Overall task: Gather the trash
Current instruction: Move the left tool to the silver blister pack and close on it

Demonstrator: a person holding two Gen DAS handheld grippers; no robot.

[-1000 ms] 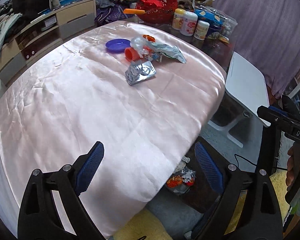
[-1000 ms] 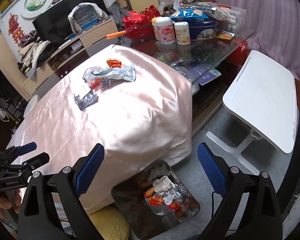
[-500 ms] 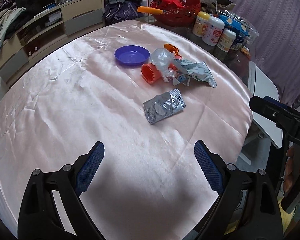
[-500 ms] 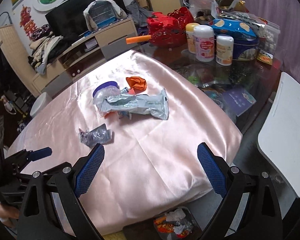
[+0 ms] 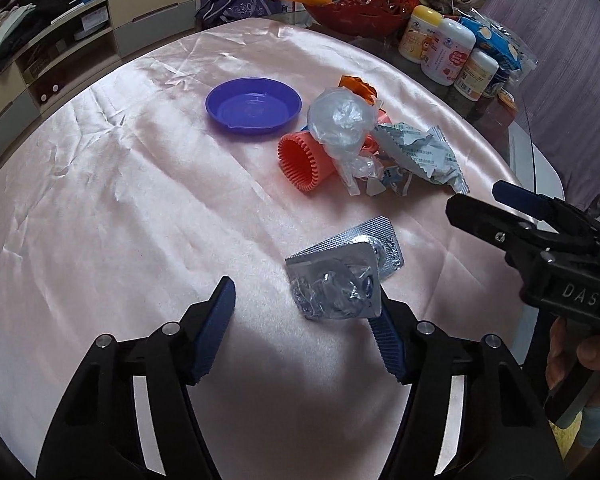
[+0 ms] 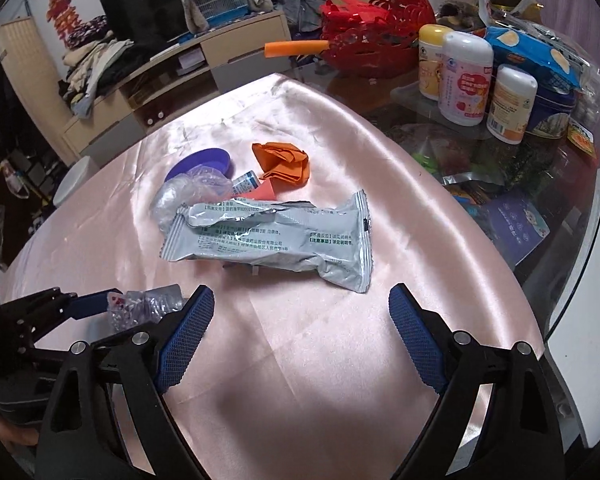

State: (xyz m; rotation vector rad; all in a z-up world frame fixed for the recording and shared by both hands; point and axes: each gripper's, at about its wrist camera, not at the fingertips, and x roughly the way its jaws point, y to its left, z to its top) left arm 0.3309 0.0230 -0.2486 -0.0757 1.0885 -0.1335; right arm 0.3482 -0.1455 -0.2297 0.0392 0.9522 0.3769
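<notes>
Both grippers over the pink satin tablecloth (image 5: 100, 208), trash still on it.

Left gripper (image 5: 304, 304): jaws closing, empty foil blister pack (image 5: 342, 276) lying at its right pad, the pads not yet pinching it as far as I can tell. Right gripper (image 6: 300, 312): jaws spread wide and closing slightly, nothing between them; crumpled silver wrapper (image 6: 268, 236) lies just ahead of its tips. Next out: clear crumpled plastic (image 5: 340, 124) on an orange ribbed cup (image 5: 302, 162) tipped on its side, torn paper scraps beside them. Then purple dish (image 5: 254, 106), orange crumpled paper (image 6: 282, 162). Far edge, off the cloth: three white bottles (image 6: 466, 80), red basket (image 5: 360, 4).
</notes>
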